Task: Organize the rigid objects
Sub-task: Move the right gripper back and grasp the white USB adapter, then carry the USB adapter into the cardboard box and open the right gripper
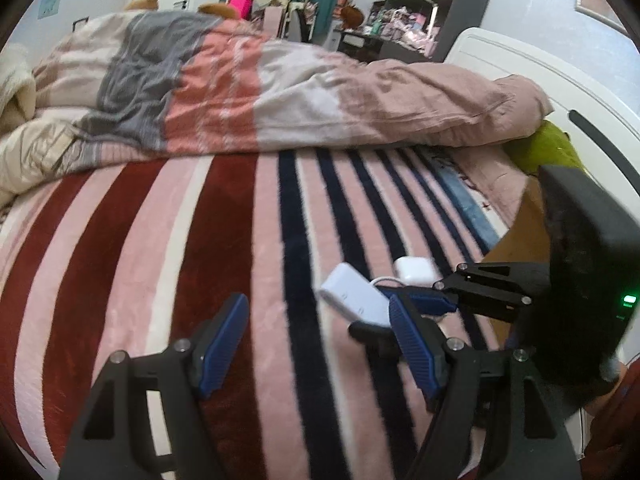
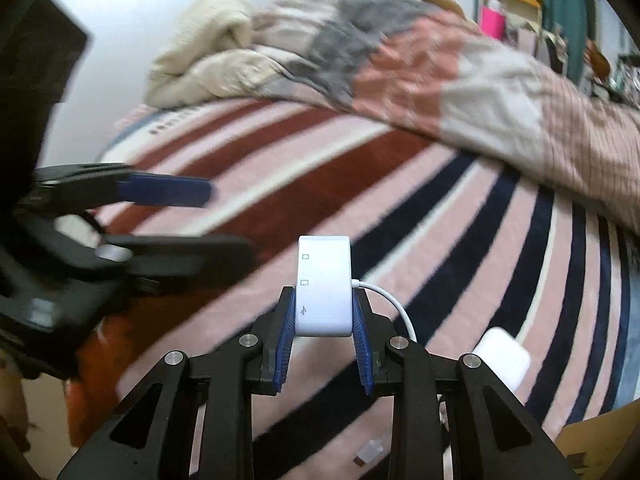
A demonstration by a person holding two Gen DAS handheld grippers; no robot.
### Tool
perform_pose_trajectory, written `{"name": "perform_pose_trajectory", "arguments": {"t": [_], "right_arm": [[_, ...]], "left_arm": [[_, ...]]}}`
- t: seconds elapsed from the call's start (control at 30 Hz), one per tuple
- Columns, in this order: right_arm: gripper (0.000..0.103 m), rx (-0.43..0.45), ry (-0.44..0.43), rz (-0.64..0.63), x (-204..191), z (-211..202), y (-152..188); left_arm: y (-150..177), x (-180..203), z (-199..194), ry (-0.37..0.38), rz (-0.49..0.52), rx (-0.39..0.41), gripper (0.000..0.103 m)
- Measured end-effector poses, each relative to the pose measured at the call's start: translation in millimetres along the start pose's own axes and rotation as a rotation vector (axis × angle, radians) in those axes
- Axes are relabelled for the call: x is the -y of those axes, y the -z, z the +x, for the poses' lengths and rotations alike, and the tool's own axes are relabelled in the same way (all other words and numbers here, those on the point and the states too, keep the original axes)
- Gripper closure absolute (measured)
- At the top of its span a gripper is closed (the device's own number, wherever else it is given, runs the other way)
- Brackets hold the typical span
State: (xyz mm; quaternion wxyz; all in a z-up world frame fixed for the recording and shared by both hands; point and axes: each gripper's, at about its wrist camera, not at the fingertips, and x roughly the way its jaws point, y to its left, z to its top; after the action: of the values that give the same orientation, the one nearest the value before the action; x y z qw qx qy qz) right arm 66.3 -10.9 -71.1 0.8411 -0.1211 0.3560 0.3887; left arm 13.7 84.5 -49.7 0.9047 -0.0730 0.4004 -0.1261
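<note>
A: Why is the right gripper (image 2: 323,332) clamped on the white rectangular plastic card-reader adapter (image 2: 324,292)?

B: Likely to carry it off the pink, red and navy striped fleece blanket (image 2: 460,216). It's held above that blanket, long axis along the fingers, pointing away, white cable (image 2: 394,304) trailing right

A: And the left gripper (image 1: 316,344)?

B: Wide open, empty, beside it

Smooth glossy white plastic adapter (image 2: 324,286); ribbed blue pads (image 2: 283,346) on matt black tool; fuzzy striped cloth blanket (image 1: 160,260)
</note>
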Motion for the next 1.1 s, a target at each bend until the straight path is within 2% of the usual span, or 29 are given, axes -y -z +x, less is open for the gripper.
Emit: {"name": "perform_pose_trajectory", "arguments": {"t": [0.07,0.3,0.57,0.83,1.1], "right_arm": [[0.080,0.032,-0.029,-0.032,-9.3,-21.2,-5.1],[0.080,0.139,-0.024,-0.118,-23.5,-90.8,-12.0],[0.080,0.223,0.048,-0.147,-1.5,-160.7,-5.0],[0.081,0.223,0.145,-0.056,55.8,-208.9,24.8],[0.081,0.133,0.195,0.082,117.7,-221.9,60.1]], "left_arm": [[-4.8,12.9,-10.9,0.013,0.024,0.022,0.034],[-24.4,59.7,-47.5,0.093,0.088,0.091,0.060],[-51.4,129.6,-59.8,0.132,0.214,0.132,0.067],[-72.0,206.7,-18.7,0.234,0.317,0.073,0.067],[-70.8,251.9,34.3,0.294,0.371,-0.055,0.067]]}}
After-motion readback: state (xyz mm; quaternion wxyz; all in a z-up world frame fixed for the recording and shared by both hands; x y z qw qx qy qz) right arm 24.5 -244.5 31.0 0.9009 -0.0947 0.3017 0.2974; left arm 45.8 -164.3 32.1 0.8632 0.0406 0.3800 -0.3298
